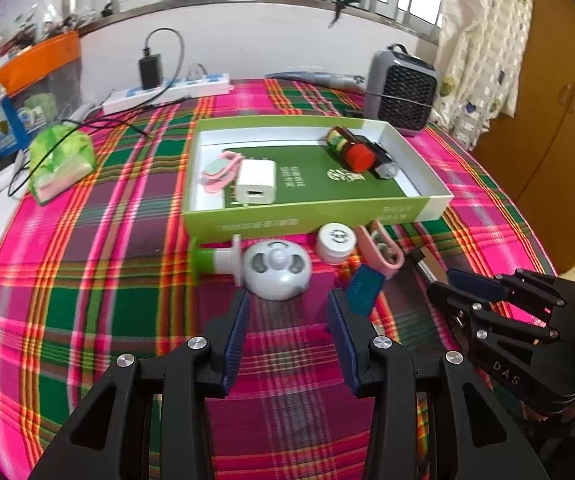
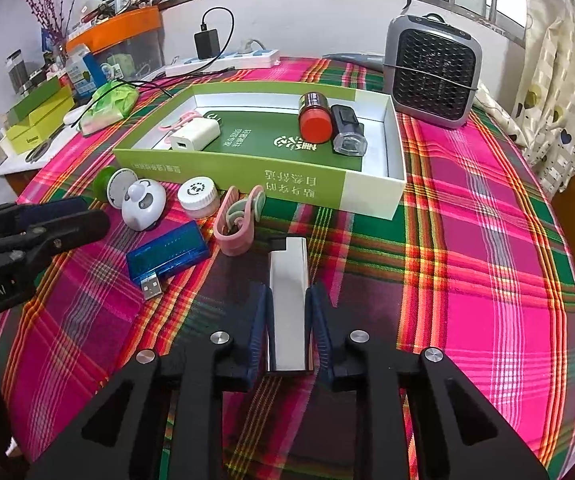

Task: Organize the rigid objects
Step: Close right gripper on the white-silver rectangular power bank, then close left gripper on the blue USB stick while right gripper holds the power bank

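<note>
We take the shallow green-and-white cardboard box [image 2: 371, 196] on the plaid-covered worktop [image 2: 487, 240] as our landmark. In it lie a white USB charger cube [image 2: 195, 135] and a red-capped bottle [image 2: 314, 119]. Before it lie a white round-lidded jar [image 2: 199, 197], a pink clip [image 2: 236, 224] and a silver rectangular bar [image 2: 289, 304]. Behind it stands a grey grilled fan [image 2: 431, 70].

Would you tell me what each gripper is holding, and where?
The right gripper clamps the silver lighter by its long sides, near its lower end; the left gripper holds nothing.
</note>
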A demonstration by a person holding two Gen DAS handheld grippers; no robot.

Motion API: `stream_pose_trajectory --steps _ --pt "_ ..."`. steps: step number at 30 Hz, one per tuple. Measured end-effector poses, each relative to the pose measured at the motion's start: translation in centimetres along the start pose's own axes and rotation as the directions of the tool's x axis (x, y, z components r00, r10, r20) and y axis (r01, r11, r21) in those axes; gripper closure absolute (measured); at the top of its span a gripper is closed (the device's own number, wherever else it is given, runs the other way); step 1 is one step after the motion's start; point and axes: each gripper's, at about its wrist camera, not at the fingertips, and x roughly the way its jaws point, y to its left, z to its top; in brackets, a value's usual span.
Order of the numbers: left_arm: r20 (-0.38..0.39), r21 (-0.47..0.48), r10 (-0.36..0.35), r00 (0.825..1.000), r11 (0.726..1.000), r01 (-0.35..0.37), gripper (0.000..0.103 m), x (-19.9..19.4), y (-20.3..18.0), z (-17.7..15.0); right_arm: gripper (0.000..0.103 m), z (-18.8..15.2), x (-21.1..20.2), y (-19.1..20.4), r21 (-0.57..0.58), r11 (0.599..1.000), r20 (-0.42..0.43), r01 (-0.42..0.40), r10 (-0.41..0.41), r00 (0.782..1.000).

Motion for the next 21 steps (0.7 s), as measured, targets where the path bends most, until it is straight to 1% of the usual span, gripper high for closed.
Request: stream_pose_trajectory --steps 4,8,12,16,21 --pt "-0.021 0.026 -0.044 0.999 0.999 0.045 0.064 0.7 -0.8 0.3 0.078 -0.1 -0.5 -0.7 0.023 1.0 0.016 -0.002 0.002 1.0" --pt "-0.049 0.082 -0.034 0.998 0.996 0.038 0.064 1.6 -2.2 0.5 0.078 -0.2 -1.0 -1.3 0.029 1.0 0.028 -0.001 0.001 1.0" --pt "-0.063 0.126 -0.058 0.996 0.99 0.066 0.064 2.0 -3.6 0.7 0.078 -0.3 -1.4 -2.2 0.044 0.999 0.037 -0.001 0.0 0.999" --pt "-0.08 0.149 -0.029 0.996 0.988 0.041 0.064 2.7 -4.1 0.9 0.078 -0.3 -1.6 -2.5 0.044 0.999 0.042 -0.008 0.007 0.999" --pt "-0.106 0.166 -0.01 0.994 0.986 0.028 0.064 3.6 -4.2 1.0 0.078 -0.4 -1.6 -2.8 0.047 0.999 0.044 -0.023 0.021 0.999"
